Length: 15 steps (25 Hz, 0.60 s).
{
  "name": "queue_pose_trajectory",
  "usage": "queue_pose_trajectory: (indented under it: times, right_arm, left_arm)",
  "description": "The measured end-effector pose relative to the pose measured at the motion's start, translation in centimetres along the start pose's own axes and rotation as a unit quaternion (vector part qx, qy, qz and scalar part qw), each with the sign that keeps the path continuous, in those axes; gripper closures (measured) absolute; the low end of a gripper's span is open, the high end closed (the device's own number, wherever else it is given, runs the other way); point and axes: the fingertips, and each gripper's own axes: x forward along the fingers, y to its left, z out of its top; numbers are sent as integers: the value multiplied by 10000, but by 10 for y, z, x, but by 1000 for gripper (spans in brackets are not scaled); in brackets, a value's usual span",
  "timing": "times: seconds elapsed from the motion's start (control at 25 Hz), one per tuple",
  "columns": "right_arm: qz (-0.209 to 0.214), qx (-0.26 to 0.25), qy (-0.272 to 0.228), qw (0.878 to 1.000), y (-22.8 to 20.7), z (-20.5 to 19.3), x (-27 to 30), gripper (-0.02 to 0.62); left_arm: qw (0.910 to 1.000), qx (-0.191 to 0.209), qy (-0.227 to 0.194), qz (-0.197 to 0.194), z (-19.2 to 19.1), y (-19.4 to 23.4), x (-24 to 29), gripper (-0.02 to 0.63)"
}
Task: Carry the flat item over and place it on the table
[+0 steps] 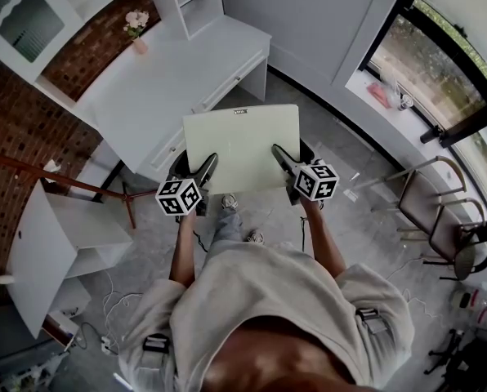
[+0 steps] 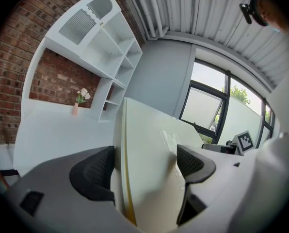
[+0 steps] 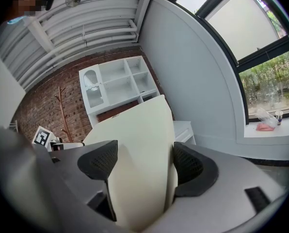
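The flat board (image 1: 241,141) hangs before the person, over the floor. The left gripper (image 1: 206,168) grips it at the near left corner and the right gripper (image 1: 279,157) at the near right corner. Behind the board and to its left stands the table (image 1: 174,78). A vase (image 1: 137,39) stands at the tabletop's far edge and a shelf unit (image 1: 196,2) at its right end. A chair (image 1: 462,247) stands well apart, at the right.

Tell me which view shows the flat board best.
The head view: almost the whole board shows, its near edge clamped by the left gripper and right gripper. Each gripper view shows only a foreshortened slice of it between that gripper's jaws.
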Motion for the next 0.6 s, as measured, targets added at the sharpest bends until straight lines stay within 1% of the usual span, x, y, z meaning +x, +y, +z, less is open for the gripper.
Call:
queue_pose_trajectory:
  times: [0.28,0.6]
  right_arm:
    - [-84,19,-35,10000,-19,7,19,218]
    - [-271,-25,-81,9996,-49,29,55,218]
  left_arm:
    - [10000,22,47,-46,5,8,31,195]
    - [9997,-16,84,-229,21,24,86,196]
